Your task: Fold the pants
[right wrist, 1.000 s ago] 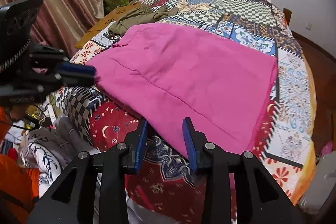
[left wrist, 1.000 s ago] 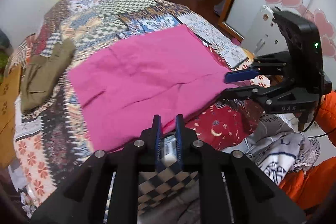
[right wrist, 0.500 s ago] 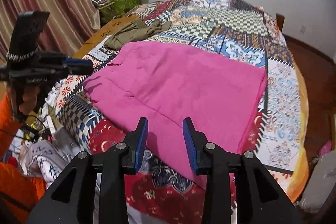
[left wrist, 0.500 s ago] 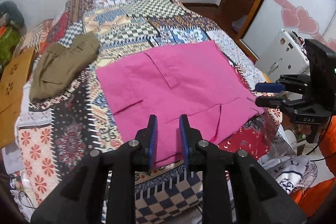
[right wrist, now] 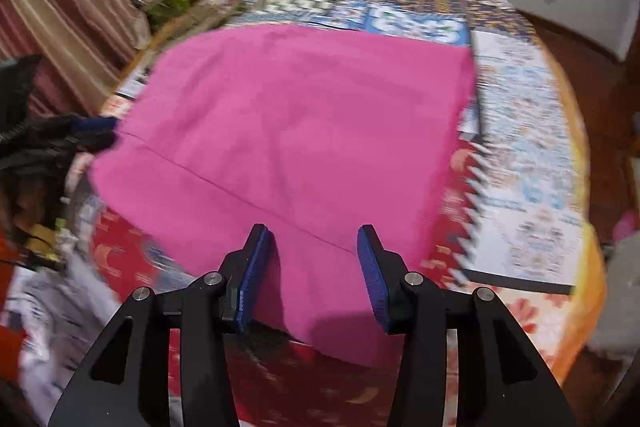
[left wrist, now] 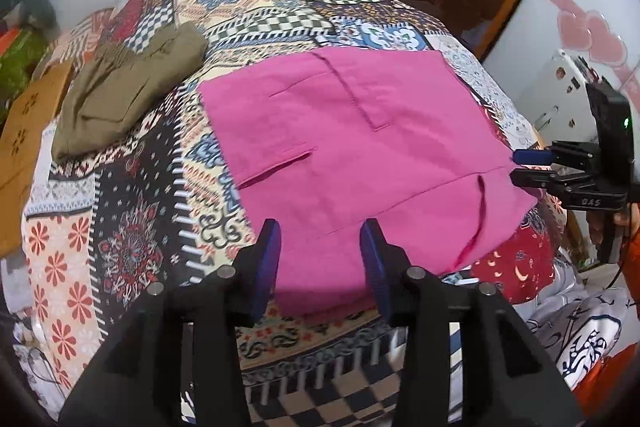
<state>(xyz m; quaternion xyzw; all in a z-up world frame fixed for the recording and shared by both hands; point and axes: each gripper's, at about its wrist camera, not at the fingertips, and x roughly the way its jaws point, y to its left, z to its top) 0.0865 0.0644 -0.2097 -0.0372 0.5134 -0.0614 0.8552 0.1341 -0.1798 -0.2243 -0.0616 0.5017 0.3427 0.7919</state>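
Pink pants (left wrist: 352, 147) lie flat on the patchwork bed (left wrist: 132, 227), partly folded, filling the frame centre in both wrist views. Left gripper (left wrist: 320, 247): fingers opening, moderately apart, over the pants' near edge at 6 o'clock, nothing pinched. Right gripper (right wrist: 312, 251): fingers likewise opening, apart above the near hem, not gripping; in the left view it sits at 3 o'clock. Olive garment (left wrist: 120, 95) lies at 10 o'clock, apart from the pants.
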